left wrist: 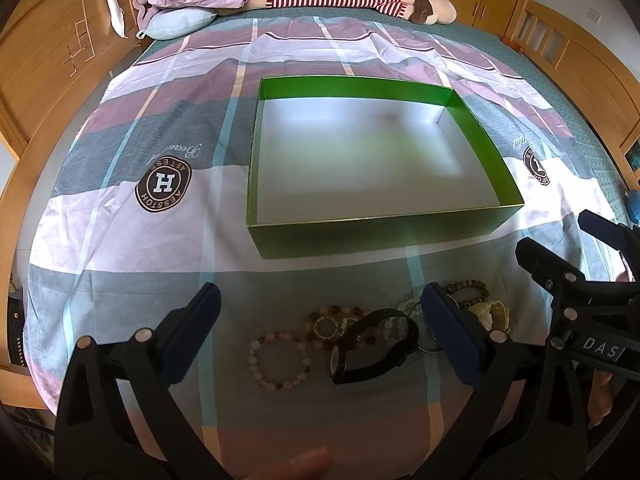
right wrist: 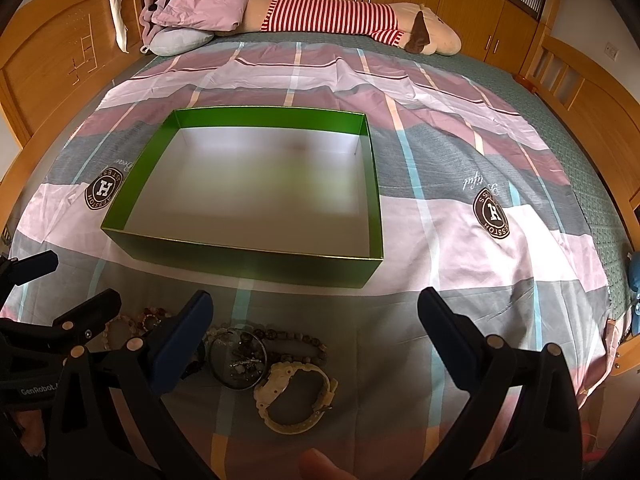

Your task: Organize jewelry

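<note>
I am looking out over a bed covered by a plaid sheet, with a green box sitting open on it, ahead of both claws; its long axis is running across my view and its white floor is showing bare. A striped plush toy is lying along the far edge of the bed, well beyond the box.

I am holding the left claw with its jaws spread wide, gripping nothing and touching nothing. Between its fingers, just below, the jewelry is lying in a loose cluster on the sheet, near the box's front wall. The black watch is resting on its side, strap curled in a loop, its long axis running left to right. The pink bead bracelet is lying flat to its left.

I am keeping the right claw spread wide too, holding nothing. The cream watch is lying between its fingers, strap looped, face pointing up and left. A metal bangle is touching it on the left, with a dark bead bracelet just beyond.
</note>
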Demonstrator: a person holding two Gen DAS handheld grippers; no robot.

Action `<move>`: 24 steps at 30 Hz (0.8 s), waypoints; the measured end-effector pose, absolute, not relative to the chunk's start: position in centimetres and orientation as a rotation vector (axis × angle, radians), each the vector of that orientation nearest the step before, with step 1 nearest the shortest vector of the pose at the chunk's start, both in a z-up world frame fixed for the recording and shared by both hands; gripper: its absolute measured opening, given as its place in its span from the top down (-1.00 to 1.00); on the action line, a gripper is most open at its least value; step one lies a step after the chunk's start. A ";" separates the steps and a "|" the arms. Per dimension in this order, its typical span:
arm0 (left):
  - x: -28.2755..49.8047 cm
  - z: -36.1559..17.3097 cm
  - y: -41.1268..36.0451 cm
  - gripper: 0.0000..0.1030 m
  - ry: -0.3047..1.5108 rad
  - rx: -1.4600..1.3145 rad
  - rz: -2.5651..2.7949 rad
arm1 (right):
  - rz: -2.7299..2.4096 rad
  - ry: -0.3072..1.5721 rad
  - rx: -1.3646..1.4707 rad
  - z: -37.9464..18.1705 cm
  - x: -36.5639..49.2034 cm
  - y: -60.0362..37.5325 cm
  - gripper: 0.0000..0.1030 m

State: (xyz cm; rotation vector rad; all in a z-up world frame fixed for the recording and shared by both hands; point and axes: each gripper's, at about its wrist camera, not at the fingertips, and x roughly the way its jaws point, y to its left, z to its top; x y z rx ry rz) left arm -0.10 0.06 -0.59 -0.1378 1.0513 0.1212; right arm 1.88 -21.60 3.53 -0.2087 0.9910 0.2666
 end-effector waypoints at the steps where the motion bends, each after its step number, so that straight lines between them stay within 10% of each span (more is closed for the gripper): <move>1: -0.1 -0.7 0.1 -0.96 1.051 -0.137 0.121 | 0.267 0.991 -0.209 3.5 1.9 -21.6 -0.97; 24: -0.1 -0.6 0.1 -0.96 1.052 -0.137 0.121 | 0.264 0.995 -0.211 3.4 1.9 -21.7 -0.97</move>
